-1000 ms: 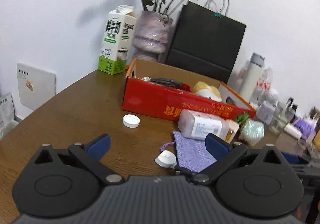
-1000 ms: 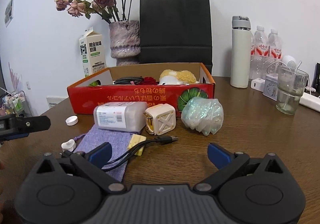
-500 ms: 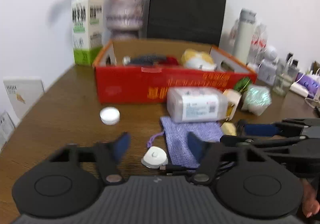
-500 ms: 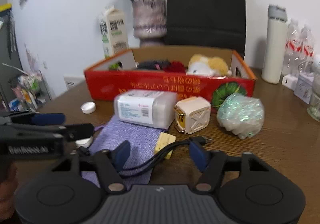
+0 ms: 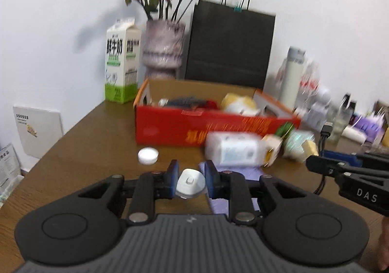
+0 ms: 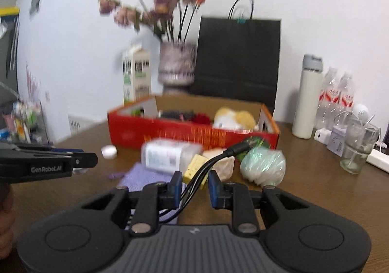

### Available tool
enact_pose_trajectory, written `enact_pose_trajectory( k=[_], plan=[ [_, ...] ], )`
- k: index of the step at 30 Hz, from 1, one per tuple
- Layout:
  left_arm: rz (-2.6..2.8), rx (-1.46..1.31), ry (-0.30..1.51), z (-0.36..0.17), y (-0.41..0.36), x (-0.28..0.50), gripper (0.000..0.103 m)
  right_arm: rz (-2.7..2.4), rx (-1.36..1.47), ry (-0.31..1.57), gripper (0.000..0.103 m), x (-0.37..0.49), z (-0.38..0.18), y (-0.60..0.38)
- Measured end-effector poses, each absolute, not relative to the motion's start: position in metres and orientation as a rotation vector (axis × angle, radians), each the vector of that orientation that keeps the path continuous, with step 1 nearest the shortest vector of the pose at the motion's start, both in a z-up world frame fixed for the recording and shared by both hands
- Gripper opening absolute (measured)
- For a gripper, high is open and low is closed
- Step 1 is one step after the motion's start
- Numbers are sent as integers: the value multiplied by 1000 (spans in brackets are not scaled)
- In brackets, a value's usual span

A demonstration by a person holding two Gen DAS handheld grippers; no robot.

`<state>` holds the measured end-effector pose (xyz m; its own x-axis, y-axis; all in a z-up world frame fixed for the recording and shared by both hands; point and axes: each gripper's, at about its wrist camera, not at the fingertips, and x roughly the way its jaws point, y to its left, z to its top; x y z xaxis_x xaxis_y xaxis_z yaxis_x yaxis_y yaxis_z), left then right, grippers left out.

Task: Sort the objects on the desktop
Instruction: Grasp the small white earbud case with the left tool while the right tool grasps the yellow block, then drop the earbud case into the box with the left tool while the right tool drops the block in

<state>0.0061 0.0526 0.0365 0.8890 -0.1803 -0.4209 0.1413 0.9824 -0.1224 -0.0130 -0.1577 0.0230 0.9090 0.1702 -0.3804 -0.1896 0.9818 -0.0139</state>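
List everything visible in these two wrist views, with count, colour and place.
Red cardboard box: one, table centre, holding items.
White bottle cap: one, left of box.
Purple cloth pouch: one, in front of box.
White plastic container: one, lying on pouch.
White plug adapter: one, between left gripper's pads.
Black cable bundle: one, between right gripper's pads.
Milk carton: one, white-green, behind box.
Black paper bag: one, at wall.
Left gripper: closing on adapter.
Right gripper: closing around cables.
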Motion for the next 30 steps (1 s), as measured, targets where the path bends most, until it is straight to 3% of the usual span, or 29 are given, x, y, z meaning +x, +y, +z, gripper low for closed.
enact_pose_trajectory(
  k=[10, 17, 21, 27, 30],
  plan=[
    [-155, -39, 341, 118, 46, 50, 23, 226, 11, 259, 21, 3, 98, -188],
    [-207, -57, 372, 108, 41, 47, 23, 442, 243, 441, 21, 13, 75, -222],
    [-205, -58, 399, 105, 37, 54, 23, 459, 261, 347, 22, 0, 80, -225],
    [-205, -42, 358, 138, 38, 72, 23, 473, 252, 212, 22, 0, 138, -220],
    [-229, -40, 382, 155, 34, 103, 23, 327, 93, 193, 22, 26, 156, -208]
  ],
)
